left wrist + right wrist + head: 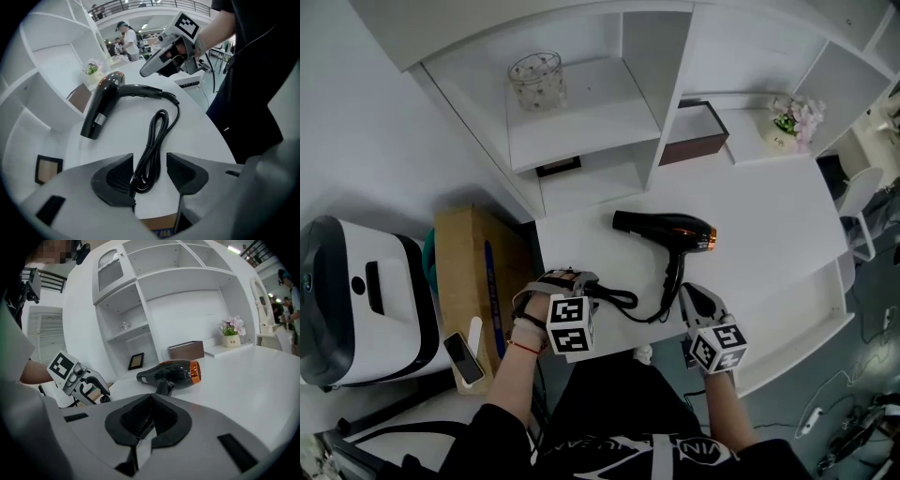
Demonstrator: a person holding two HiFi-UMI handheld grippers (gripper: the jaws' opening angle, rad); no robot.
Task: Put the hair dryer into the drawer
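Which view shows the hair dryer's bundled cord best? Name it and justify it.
The left gripper view: the bundled cord fills the middle, its looped end between the jaws of the open left claw. The head view shows it small, beside that claw. The right gripper view shows the hair dryer; no cord is discernible.

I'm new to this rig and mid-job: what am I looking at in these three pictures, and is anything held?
There is no robot arm here: a person holds a two-jaw gripper in each hand. The head view looks steeply down from the person's head. Each gripper view looks along that gripper's own jaws. On the white desk lies a black hair dryer, its cord looped in a bundle. The left gripper has its jaws apart with the bundle's end between them, not squeezed. The right gripper is shut and empty, close to the dryer's handle. Nothing is held yet.
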